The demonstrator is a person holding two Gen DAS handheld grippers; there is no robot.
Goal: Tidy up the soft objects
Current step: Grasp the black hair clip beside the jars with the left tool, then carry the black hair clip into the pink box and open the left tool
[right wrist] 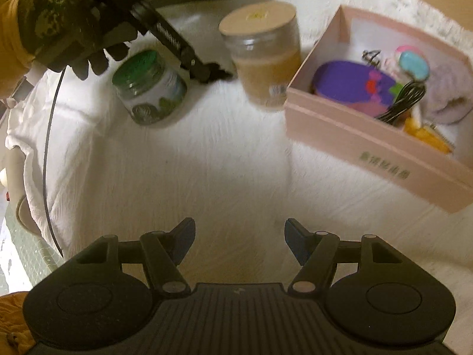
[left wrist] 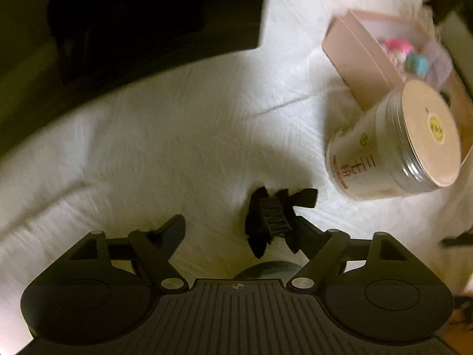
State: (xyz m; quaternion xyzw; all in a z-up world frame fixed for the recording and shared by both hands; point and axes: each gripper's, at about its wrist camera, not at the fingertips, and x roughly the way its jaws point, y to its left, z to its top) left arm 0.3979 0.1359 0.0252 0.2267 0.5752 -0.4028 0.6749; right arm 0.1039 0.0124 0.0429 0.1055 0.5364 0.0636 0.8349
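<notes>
Closest in the right wrist view, the right gripper (right wrist: 239, 236) hovers low over the white cloth (right wrist: 207, 162) covering the table. Its fingers are spread wide and carry nothing, probably free for the next pick. In the left wrist view the left gripper (left wrist: 236, 224) also has its fingers apart. A small black toothed object (left wrist: 270, 219), perhaps a clip, sits against the right-hand finger. Whether it is caught on that finger or only lies on the cloth beside it I cannot tell. Just past it stands a beige-lidded jar (left wrist: 393, 145), close against the pink box (left wrist: 354, 59). A green-lidded jar (right wrist: 150, 88) stands apart on the other side. The box seems to be the collecting place. Inside lie a purple round piece (right wrist: 351, 85), a lavender fluffy item (right wrist: 446, 88) and a pink-and-blue soft toy (right wrist: 411, 59). A coiled black cable (right wrist: 405, 100) lies among them. The soft things appear already gathered there, so the task looks largely done.
</notes>
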